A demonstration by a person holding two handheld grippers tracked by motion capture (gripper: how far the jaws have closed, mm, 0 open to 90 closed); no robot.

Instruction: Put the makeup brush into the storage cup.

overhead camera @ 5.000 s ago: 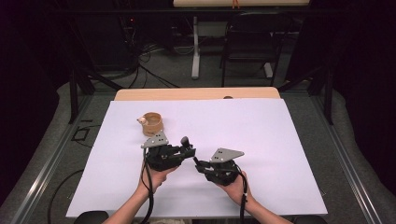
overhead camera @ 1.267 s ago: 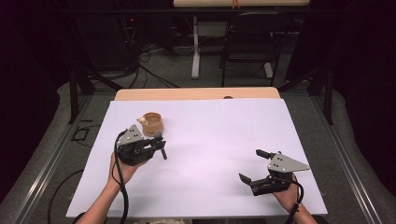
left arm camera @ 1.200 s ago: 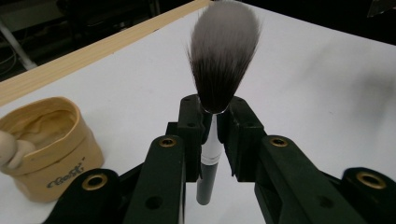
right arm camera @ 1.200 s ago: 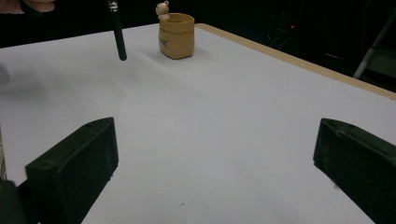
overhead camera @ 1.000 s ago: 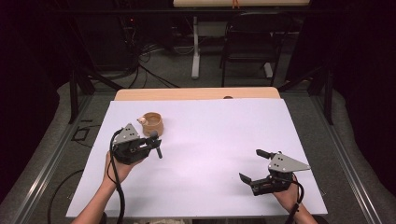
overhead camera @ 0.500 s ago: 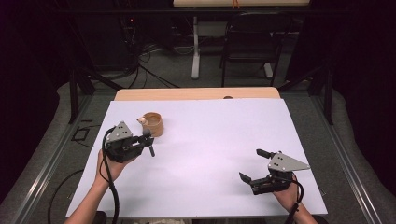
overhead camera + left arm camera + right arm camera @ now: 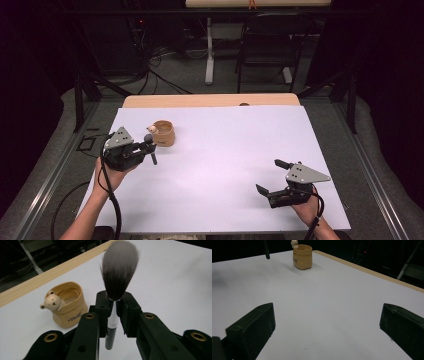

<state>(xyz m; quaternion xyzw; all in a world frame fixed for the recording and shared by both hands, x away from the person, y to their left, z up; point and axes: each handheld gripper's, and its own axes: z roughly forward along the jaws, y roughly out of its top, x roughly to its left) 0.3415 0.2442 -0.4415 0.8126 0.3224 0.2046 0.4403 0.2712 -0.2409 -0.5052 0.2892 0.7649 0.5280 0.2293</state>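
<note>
My left gripper (image 7: 148,148) is shut on a makeup brush (image 7: 117,277) with a black handle, white ferrule and dark-to-white bristles. The brush (image 7: 150,149) stands nearly upright in the jaws at the table's left, just left of a small tan cup (image 7: 163,132) with a bear figure on its rim. In the left gripper view the tan cup (image 7: 67,305) sits beyond the jaws to the left. My right gripper (image 7: 270,177) rests low at the table's right front, jaws wide open with nothing between them. Far off in the right gripper view stands the cup (image 7: 302,257).
A white sheet (image 7: 230,150) covers the table, with a wooden edge (image 7: 210,100) showing at the back. A chair (image 7: 265,45) and cables stand on the floor beyond.
My left hand has carried the brush leftward and slightly up, from in front of the cup to beside it. The right gripper has stayed put and open.
</note>
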